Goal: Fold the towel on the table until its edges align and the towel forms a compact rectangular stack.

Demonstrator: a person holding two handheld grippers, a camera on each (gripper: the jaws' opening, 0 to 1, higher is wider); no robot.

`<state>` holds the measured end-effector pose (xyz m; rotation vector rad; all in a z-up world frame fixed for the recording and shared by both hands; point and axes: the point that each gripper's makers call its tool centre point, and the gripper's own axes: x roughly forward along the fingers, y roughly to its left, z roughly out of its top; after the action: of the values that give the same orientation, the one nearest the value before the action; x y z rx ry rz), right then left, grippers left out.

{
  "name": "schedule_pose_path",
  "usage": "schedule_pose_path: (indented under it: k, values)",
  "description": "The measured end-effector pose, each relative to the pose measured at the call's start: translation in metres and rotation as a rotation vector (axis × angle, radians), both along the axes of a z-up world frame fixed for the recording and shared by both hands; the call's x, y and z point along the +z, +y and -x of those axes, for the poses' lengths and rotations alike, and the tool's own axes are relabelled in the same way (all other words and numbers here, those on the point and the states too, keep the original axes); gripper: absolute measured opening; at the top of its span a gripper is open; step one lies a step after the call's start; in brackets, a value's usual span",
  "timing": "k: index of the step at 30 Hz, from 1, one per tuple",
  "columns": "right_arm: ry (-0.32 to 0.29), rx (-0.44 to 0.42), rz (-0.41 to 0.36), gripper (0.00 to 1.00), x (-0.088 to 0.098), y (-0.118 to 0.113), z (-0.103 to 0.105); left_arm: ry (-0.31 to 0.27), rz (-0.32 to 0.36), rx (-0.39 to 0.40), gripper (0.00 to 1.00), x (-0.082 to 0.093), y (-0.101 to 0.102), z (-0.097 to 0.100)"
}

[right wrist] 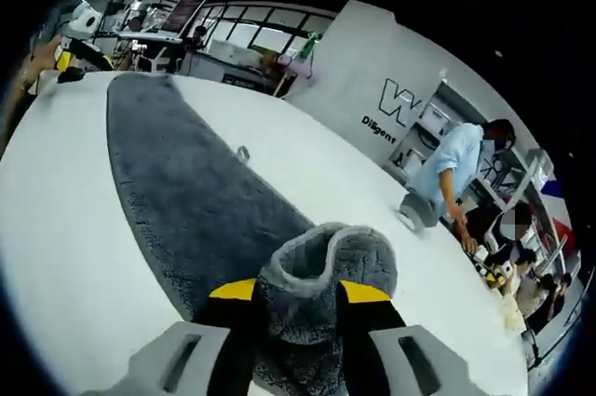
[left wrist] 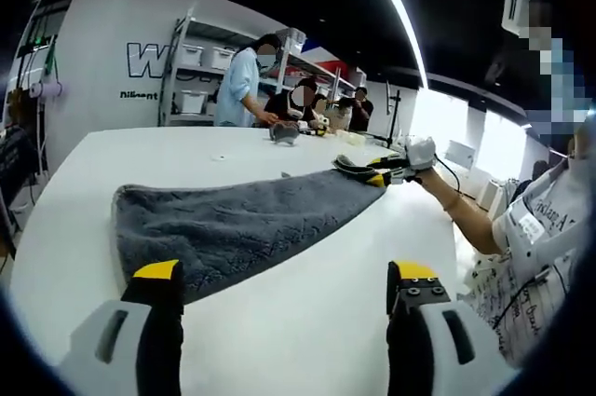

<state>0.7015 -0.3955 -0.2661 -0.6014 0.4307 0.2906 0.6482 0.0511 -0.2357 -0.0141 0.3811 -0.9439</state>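
Towel (left wrist: 247, 228), grey and fluffy, lay stretched in a long strip across the white desk (left wrist: 84, 228). In the left gripper view, the left hand-held gripper (left wrist: 284, 289) hovered just above the desk with its yellow-tipped jaws wide apart and nothing between them, near the towel's broad near end. At the towel's narrow far end, the right hand-held gripper (left wrist: 377, 172) pinched the cloth, held by a person's hand (left wrist: 419, 152).

In the right gripper view, the right hand-held gripper (right wrist: 298, 292) was clamped on a bunched fold of the towel (right wrist: 177, 182), which rose in a curl between the jaws. The left hand-held gripper (right wrist: 79, 56) showed at the strip's far end. Other people (right wrist: 456, 177) stood by shelves (left wrist: 191, 70) beyond the desk.
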Motion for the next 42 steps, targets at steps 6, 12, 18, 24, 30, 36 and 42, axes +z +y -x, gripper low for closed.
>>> schedule_pose_path:
  k: [6, 12, 18, 24, 30, 36, 42]
  values:
    - [0.009, -0.023, -0.171, 0.46, -0.003, 0.005, -0.001, 0.007, -0.007, -0.017, 0.95, -0.003, -0.006, 0.001]
    - [0.064, -0.054, -0.277, 0.4, -0.01, 0.008, -0.004, 0.005, -0.003, -0.02, 0.94, -0.002, -0.007, 0.0]
    - [0.049, -0.025, -0.305, 0.07, -0.007, 0.011, -0.011, 0.008, -0.014, -0.028, 0.94, -0.004, -0.007, 0.003]
    - [0.041, -0.002, -0.3, 0.06, 0.001, 0.021, -0.012, 0.027, -0.002, -0.018, 0.94, -0.009, -0.006, 0.003]
    - [0.045, 0.027, -0.309, 0.06, 0.008, 0.036, -0.014, 0.033, -0.001, -0.019, 0.94, -0.011, -0.006, 0.006]
    - [0.064, 0.088, -0.312, 0.06, 0.012, 0.062, -0.015, 0.026, 0.0, -0.004, 0.95, -0.011, 0.002, 0.012]
    - [0.08, 0.161, -0.304, 0.06, 0.018, 0.095, -0.02, 0.025, -0.002, 0.016, 0.95, -0.012, 0.012, 0.017]
